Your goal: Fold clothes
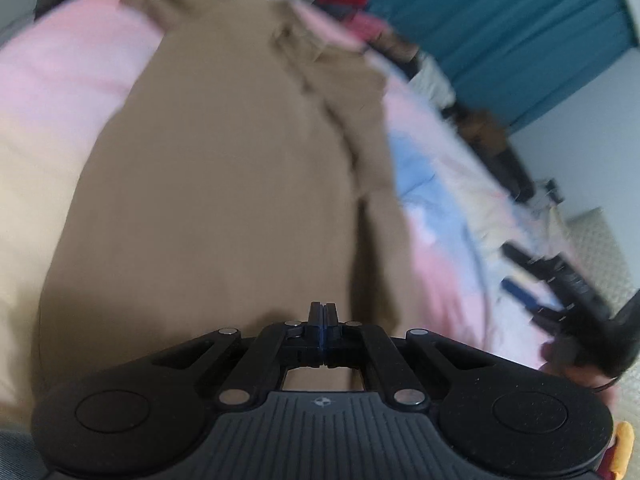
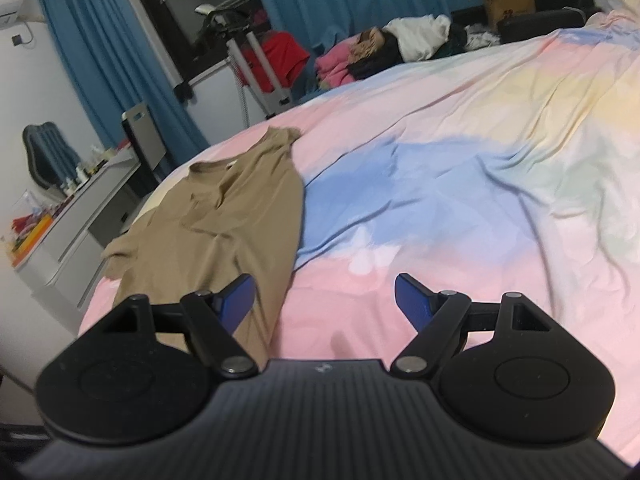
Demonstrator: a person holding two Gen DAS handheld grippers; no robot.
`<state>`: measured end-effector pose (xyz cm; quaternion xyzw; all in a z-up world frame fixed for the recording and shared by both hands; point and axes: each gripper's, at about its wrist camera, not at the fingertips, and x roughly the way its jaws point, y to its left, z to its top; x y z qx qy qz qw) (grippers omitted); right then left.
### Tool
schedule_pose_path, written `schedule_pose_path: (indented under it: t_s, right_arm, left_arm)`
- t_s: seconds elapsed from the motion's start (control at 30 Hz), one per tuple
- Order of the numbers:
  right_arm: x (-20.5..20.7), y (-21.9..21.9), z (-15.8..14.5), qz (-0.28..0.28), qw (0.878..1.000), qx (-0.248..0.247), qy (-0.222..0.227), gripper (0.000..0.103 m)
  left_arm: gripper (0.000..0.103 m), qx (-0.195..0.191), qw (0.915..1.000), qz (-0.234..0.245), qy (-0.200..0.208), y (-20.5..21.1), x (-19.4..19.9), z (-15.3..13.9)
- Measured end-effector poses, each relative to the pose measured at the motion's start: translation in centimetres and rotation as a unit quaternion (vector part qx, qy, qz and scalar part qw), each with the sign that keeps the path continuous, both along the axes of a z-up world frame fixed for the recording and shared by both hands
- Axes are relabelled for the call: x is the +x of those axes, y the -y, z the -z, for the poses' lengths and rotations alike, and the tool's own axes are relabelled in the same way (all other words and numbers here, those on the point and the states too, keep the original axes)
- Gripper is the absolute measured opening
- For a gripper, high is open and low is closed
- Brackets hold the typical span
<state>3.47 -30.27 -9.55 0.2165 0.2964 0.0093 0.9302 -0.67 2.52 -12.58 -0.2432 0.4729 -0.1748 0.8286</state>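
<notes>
Shirt (image 2: 224, 232) is a tan tee lying on the bed (image 2: 460, 184), spread out near the bed's left edge on the pastel pink-and-blue cover, neck end pointing away. Its right side already looks doubled over along a long straight edge, so the fold in hand seems to be a lengthwise one.

Left claw (image 1: 323, 312) sits right over the near part of the tan fabric with its jaws pressed together. That view is blurry, so whether any cloth is actually pinched in there is hard to say. Right claw (image 2: 324, 300) hangs over the near hem and the bare cover beside it, jaws spread wide, holding nothing.

To do this step well, probably: get the right claw down onto the hem corner and pinch one layer only, match the left claw's height, then carry both across evenly so the edge lands straight. Thin jersey like this likely bunches if dragged, so lifting beats sliding.
</notes>
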Motion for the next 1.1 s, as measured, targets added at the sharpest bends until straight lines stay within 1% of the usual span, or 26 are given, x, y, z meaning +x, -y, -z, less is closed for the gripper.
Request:
schedule_pose_path:
  t_s: [0.07,0.17,0.2,0.23,0.27,0.3,0.33,0.37,0.43,0.5,0.57,0.6,0.67,0.77,0.8,0.87,0.93,1.0,1.07,1.1]
  right_arm:
    - [0.0,-0.5,0.2,-0.009,1.0,-0.004,-0.005,0.079]
    - [0.0,-1.2,0.5,-0.014,1.0,-0.008,-0.017,0.079]
    - [0.0,-1.5,0.5,-0.019,1.0,-0.009,-0.018,0.079]
    - [0.0,-1.8,0.5,-0.024,0.999,-0.011,-0.019,0.079]
    - [0.0,-2.1,0.5,-0.03,0.999,-0.014,-0.018,0.079]
    - [0.0,-2.4,0.5,-0.036,0.999,-0.017,-0.018,0.079]
    - [0.0,-2.8,0.6,-0.048,0.999,-0.02,-0.017,0.079]
    - [0.1,-3.2,0.6,-0.059,0.998,-0.023,-0.017,0.079]
    - [0.4,-4.1,0.8,-0.097,0.995,-0.012,-0.019,0.078]
    - [0.4,-4.9,0.9,-0.13,0.991,0.004,-0.02,0.078]
    - [0.5,-5.8,1.0,-0.159,0.987,0.013,-0.019,0.078]
    - [0.4,-6.2,1.0,-0.173,0.985,0.011,-0.018,0.074]
    - [0.5,-7.0,1.1,-0.199,0.98,0.007,-0.017,0.074]
    - [0.8,-7.7,1.6,-0.219,0.975,0.008,-0.018,0.073]
    - [0.9,-7.9,1.8,-0.224,0.974,0.009,-0.02,0.073]
    - [1.7,-7.6,2.3,-0.213,0.976,0.017,-0.028,0.073]
    - [2.6,-6.8,3.0,-0.194,0.98,0.031,-0.038,0.073]
    - [3.4,-5.9,3.5,-0.17,0.984,0.034,-0.048,0.073]
    - [3.9,-5.5,3.8,-0.152,0.987,0.025,-0.052,0.073]
    - [4.1,-5.4,3.9,-0.146,0.988,0.016,-0.051,0.073]
  left_arm:
    - [0.0,0.006,0.9999,0.003,-0.011,0.3,0.3,0.6]
    - [0.001,-0.004,0.9998,0.013,0.011,1.2,0.9,-0.2]
    - [0.006,-0.008,0.9998,0.009,0.016,1.3,1.3,-0.6]
    - [0.015,-0.012,0.9997,0.005,0.021,1.5,1.6,-0.9]
    - [0.019,-0.016,0.9995,0.0,0.026,1.6,2.0,-1.3]
    - [0.027,-0.02,0.9993,-0.004,0.032,1.8,2.5,-1.7]
    - [0.033,-0.025,0.9989,-0.008,0.039,1.9,3.3,-2.3]
    - [0.036,-0.03,0.9984,-0.012,0.046,2.0,4.0,-2.8]
    - [0.052,-0.047,0.9974,-0.027,0.048,2.2,6.2,-3.3]
    - [0.06,-0.067,0.9958,-0.042,0.046,2.5,9.0,-3.7]
    - [0.064,-0.085,0.9941,-0.057,0.035,3.0,12.1,-3.6]
    - [0.067,-0.085,0.9943,-0.058,0.03,3.5,13.6,-3.4]
    - [0.067,-0.065,0.9958,-0.058,0.025,5.0,16.8,-2.7]
    - [0.065,-0.019,0.9974,-0.063,0.029,7.0,20.2,-1.4]
    - [0.064,-0.011,0.9975,-0.063,0.03,7.7,21.1,-0.9]
    - [0.062,0.006,0.9974,-0.065,0.033,9.1,22.9,0.0]
    - [0.055,0.022,0.9973,-0.059,0.039,10.4,24.3,0.8]
    - [0.048,0.05,0.9966,-0.041,0.05,11.9,25.6,1.4]
    - [0.045,0.088,0.9942,-0.018,0.059,13.1,26.9,2.1]
    - [0.027,0.111,0.9919,-0.012,0.061,13.5,27.4,2.5]
